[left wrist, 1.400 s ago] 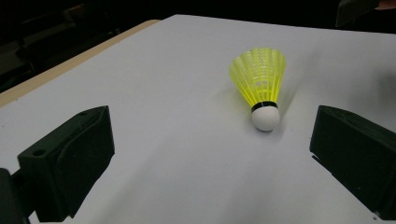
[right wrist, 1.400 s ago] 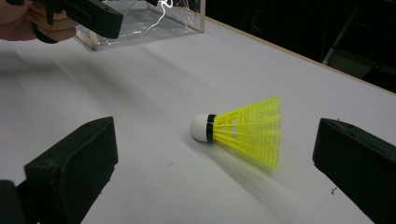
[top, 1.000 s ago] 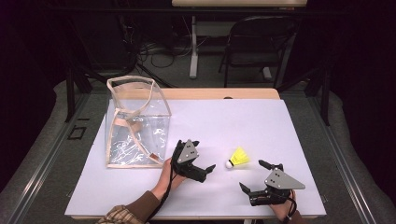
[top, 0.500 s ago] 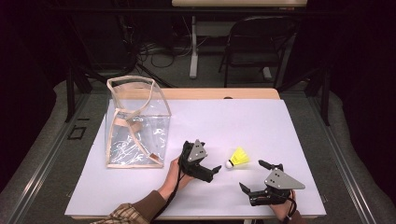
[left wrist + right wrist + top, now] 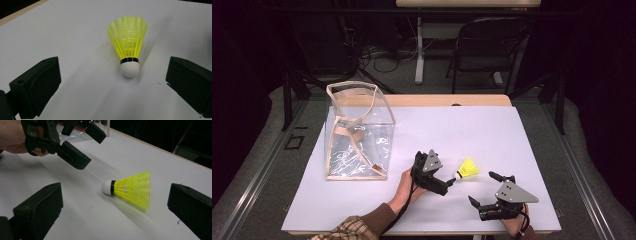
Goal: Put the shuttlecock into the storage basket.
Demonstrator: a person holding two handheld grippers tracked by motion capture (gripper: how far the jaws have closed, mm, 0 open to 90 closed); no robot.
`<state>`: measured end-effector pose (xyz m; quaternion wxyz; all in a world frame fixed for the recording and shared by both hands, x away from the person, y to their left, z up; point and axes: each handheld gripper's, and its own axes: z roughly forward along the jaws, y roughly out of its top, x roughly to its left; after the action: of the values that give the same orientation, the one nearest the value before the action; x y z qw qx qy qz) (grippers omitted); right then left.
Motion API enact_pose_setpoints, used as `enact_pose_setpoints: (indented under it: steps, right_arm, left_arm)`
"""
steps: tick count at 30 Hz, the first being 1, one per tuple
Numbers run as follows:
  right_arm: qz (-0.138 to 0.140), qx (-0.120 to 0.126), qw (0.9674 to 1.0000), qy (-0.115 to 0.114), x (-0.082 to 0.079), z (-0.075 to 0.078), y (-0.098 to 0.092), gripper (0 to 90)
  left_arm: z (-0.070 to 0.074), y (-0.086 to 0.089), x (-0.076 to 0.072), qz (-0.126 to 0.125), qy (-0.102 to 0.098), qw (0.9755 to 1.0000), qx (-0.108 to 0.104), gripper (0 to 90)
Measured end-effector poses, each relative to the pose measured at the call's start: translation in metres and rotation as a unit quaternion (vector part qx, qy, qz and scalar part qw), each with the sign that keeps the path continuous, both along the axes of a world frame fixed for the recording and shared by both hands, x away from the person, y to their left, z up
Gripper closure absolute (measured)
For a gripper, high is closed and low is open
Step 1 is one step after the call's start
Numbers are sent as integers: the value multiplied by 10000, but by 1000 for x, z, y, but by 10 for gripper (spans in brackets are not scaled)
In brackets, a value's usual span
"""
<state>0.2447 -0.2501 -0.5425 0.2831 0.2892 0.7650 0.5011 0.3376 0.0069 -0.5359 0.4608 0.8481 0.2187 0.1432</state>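
Yellow shuttlecock (image 5: pixel 467 168) lies on its side on the white desk (image 5: pixel 512 135), white cork end toward the left gripper (image 5: pixel 451 183), skirt pointing away. Left gripper jaws spread wide, hovering just beside the cork, not touching it; in the left gripper view the shuttlecock (image 5: pixel 128 47) sits between and beyond the two jaws. Right gripper (image 5: pixel 482 189) rests near the desk's front edge, jaws also spread, holding nothing, a little apart from the shuttlecock; the right gripper view shows the shuttlecock (image 5: pixel 130 188) ahead between its jaws, with the left gripper (image 5: pixel 87 147) above the cork. Clear plastic bag (image 5: pixel 357 132) with beige trim stands upright on the desk's left side, well apart from the shuttlecock.
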Motion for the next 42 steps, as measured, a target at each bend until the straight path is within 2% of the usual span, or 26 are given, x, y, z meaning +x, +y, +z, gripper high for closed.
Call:
enact_pose_setpoints:
  steps: [16, 20, 23, 26, 32, 42]
  right_arm:
    - [-2, 12, 10000, 12, 0, 0, 0, 0]
    - [-2, 8, 10000, 16, 0, 0, 0, 0]
    - [-6, 11, 10000, 18, 0, 0, 0, 0]
    - [0, 3, 10000, 17, 0, 0, 0, 0]
    - [-1, 0, 10000, 20, 0, 0, 0, 0]
    - [-3, -12, 10000, 23, 0, 0, 0, 0]
  left_arm:
    - [-5, -19, 2, -28, 111, 9997, 201, 26]
    - [-6, -24, 2, -24, 133, 9995, 269, 80]
    - [-7, -28, 3, -66, 168, 9994, 312, 154]
    - [-8, -31, 3, -89, 177, 9992, 360, 165]
    - [-12, -37, 3, -100, 278, 9985, 467, 273]
    - [-17, -42, 6, -129, 400, 9972, 620, 391]
